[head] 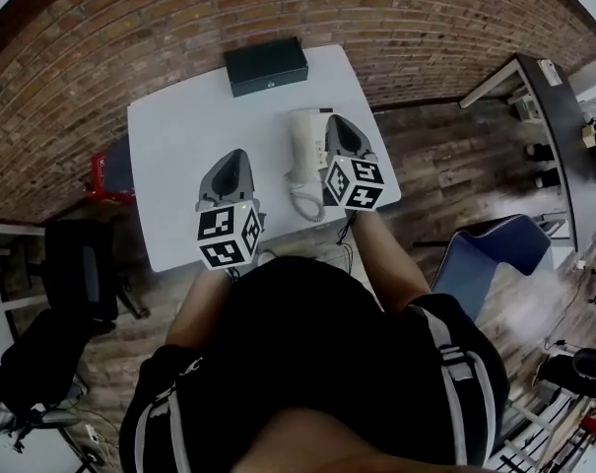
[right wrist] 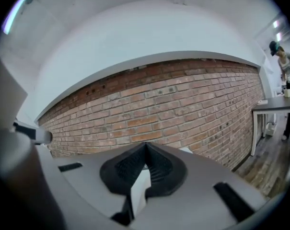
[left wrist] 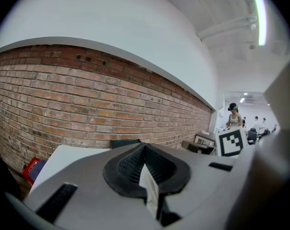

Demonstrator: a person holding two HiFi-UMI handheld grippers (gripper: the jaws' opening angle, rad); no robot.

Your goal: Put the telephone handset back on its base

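Note:
A white telephone (head: 303,144) lies on the white table (head: 179,131), its handset stretched along the base and its coiled cord (head: 303,203) curling toward the near edge. My right gripper (head: 335,119) hovers just right of the phone and covers its right side; its jaws meet at the tip (right wrist: 145,145), shut with nothing between them. My left gripper (head: 238,154) hangs over bare table left of the phone, also shut and empty (left wrist: 145,145). Both gripper views look over the table at a brick wall, and neither shows the phone.
A black box (head: 266,65) sits at the table's far edge, also seen past the left jaws (left wrist: 125,142). A blue chair (head: 499,249) stands at the right, a black chair (head: 76,264) at the left. A dark desk (head: 554,116) runs along the far right.

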